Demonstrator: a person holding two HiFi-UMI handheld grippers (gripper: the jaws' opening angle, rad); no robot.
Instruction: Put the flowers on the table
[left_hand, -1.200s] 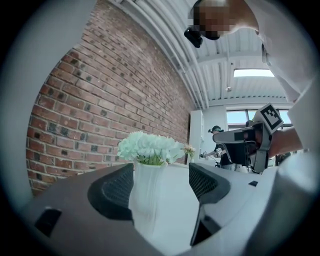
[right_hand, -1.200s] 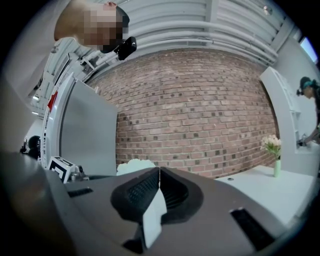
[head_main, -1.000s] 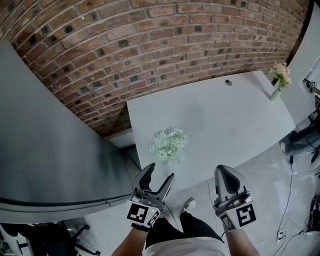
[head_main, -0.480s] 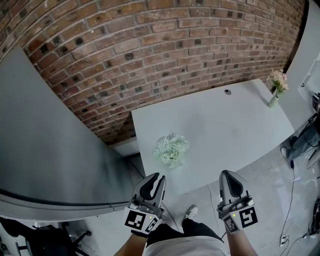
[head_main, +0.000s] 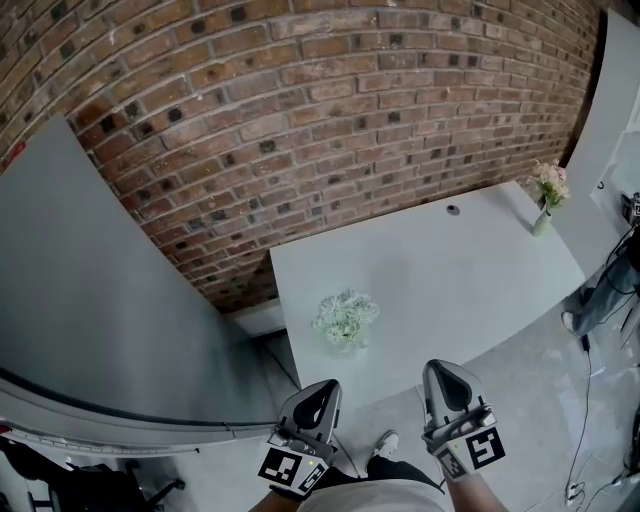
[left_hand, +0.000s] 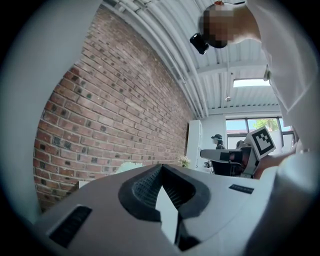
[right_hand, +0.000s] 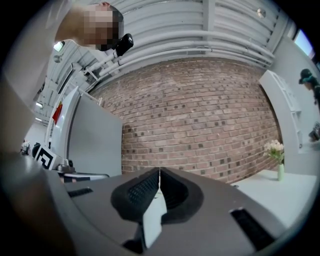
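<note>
Looking down at a grey counter that's sitting against a brick wall, with a grey partition running along its left side. The white-green flowers are standing upright on the counter, close to its front-left corner and just in from the front edge. I can't really tell what they're standing in.

The left gripper is hanging out past the front edge, over the floor, just in front of the flowers but not touching them. Its jaws have just been closing, and now the pads are pressing flat against each other with nothing between them. The right gripper is floating beside it, further along the front edge, also off the counter. Its jaws are sitting fully together too, and it's holding nothing.

Way over at the far-right corner of the counter, a slim vase of pinkish flowers is standing, well apart from the first bunch. A small round hole is showing near the back edge, and a cable is trailing across the floor on the right.
</note>
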